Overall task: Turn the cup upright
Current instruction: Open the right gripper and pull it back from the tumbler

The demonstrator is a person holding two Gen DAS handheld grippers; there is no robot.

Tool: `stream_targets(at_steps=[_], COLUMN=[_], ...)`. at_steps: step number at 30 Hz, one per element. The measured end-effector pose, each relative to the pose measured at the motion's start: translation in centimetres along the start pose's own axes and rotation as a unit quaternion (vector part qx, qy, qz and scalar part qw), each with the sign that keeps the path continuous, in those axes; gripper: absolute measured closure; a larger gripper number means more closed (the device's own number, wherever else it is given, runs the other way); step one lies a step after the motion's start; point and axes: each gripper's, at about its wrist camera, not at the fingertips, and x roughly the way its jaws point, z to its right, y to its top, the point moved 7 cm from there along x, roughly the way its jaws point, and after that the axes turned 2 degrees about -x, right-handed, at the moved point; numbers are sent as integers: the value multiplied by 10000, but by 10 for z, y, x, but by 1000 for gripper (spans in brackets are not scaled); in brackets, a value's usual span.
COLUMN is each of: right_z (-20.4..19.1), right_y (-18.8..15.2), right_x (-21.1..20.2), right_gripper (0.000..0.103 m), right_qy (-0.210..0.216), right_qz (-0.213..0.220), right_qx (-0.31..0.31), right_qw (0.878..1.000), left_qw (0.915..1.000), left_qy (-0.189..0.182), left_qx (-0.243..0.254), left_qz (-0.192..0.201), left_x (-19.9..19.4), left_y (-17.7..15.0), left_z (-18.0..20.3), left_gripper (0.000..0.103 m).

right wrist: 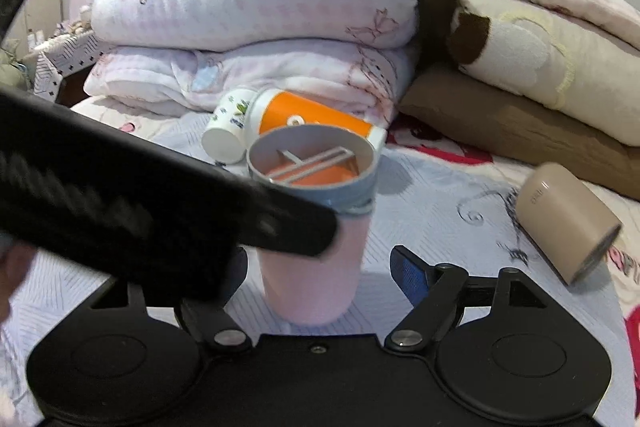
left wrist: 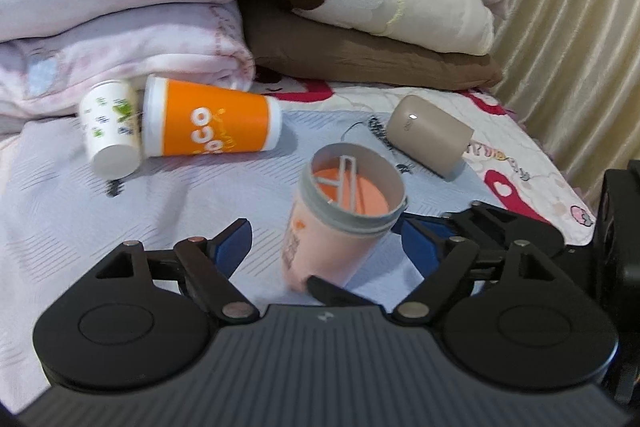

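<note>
Plastic, light and stiff by my guess: the pink shaker cup (left wrist: 336, 223) stands nearly upright on the bed (left wrist: 160, 211), tilted a little, grey threaded mouth up. I judge its smooth wall slippery, so mid-body beats the rim. My left tongs (left wrist: 324, 247) sit wide around it; my right tongs (right wrist: 320, 275) also gape beside its base, not clamped. I count four vessels: this one, an orange cup (left wrist: 212, 123), a white cup (left wrist: 110, 135), a beige canister (left wrist: 430, 141), the last three lying down.
</note>
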Motion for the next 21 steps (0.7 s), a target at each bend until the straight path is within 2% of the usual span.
stream_targets(at_steps=[6, 11, 16, 21], right_z=[2, 4, 4, 6], right_y=[-4, -11, -8, 5], right_x=[-22, -61, -108, -155], right_gripper=[21, 21, 21, 21], right_qy=[-278, -361, -300, -372], right_qz=[-517, -750, -541, -320], right_qx=[167, 465, 577, 615], right_qw=[9981, 9954, 9964, 9969], left_qw=[9989, 9985, 9970, 9938], left_qy=[369, 459, 723, 1086], left_qx=[252, 112, -66, -222], left_qz=[-129, -266, -280, -85], left_x=[-35, -66, -105, -155], left_y=[-4, -9, -12, -4], left_z=[5, 18, 26, 29], left_gripper=[20, 18, 17, 8])
